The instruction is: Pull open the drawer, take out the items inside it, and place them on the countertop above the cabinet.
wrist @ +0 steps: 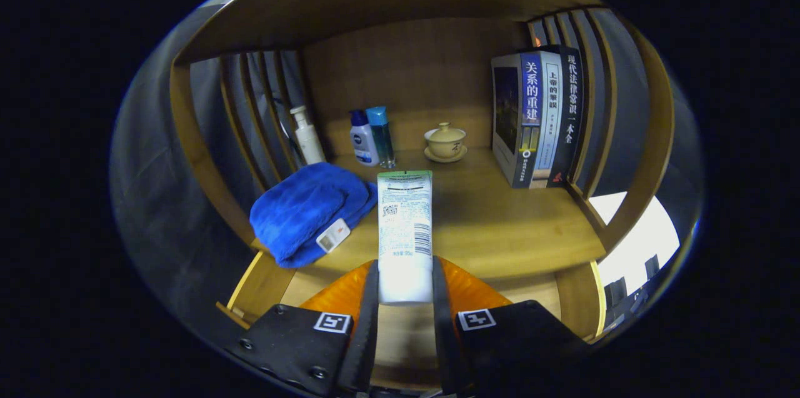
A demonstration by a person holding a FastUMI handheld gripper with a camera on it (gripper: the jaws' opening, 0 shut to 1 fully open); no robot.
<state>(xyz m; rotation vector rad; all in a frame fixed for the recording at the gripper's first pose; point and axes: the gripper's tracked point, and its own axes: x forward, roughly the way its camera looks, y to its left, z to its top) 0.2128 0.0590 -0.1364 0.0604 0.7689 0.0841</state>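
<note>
My gripper (405, 282) is shut on a white tube (405, 229) with printed text and a barcode; both fingers press on its lower end. The tube points forward, over the front part of the wooden countertop (500, 223). Its far end reaches about level with the folded blue towel (309, 210), which lies on the countertop just left of it. Below the fingers, the open drawer (262, 285) shows its wooden front corners and bottom; what lies inside it is hidden by the fingers.
At the back of the countertop stand a white pump bottle (307, 135), two small blue-capped bottles (372, 139) and a lidded tea cup on a saucer (445, 142). Three upright books (540, 120) lean at the right. Slatted wooden sides and a shelf close in above.
</note>
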